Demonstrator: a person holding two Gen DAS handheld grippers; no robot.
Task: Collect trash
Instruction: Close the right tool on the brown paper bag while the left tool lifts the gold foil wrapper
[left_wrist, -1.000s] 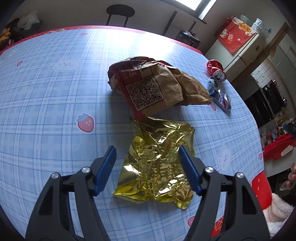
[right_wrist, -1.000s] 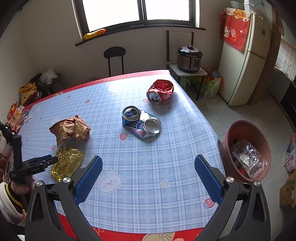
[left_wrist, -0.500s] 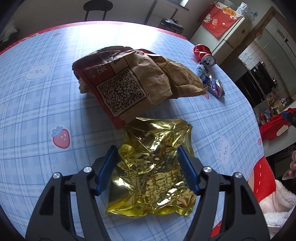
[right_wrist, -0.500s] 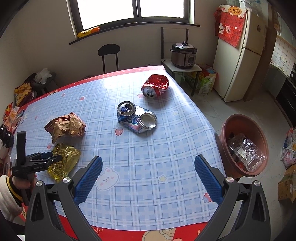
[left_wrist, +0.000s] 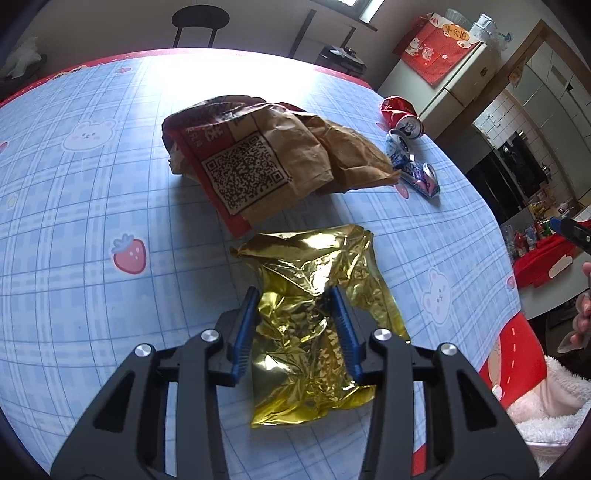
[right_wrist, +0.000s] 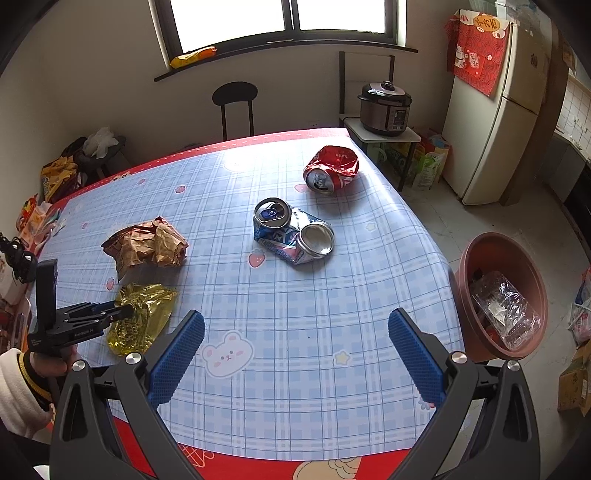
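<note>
Your left hand-held gripper (left_wrist: 293, 295) sits low in the frame's centre, its jaws just closed in, pinching crumpled foil between them. Your right hand-held gripper (right_wrist: 295, 325) hangs wide apart, holding nothing.

light: daylight from window (right_wrist: 288, 18) | glare – far tablecloth (left_wrist: 229, 81) washed out | fisheye bend – dark corners

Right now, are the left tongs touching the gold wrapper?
Touching. In the left wrist view the left tongs have just been closing, and both blue pads press into the gold wrapper, which bunches up between them.
</note>
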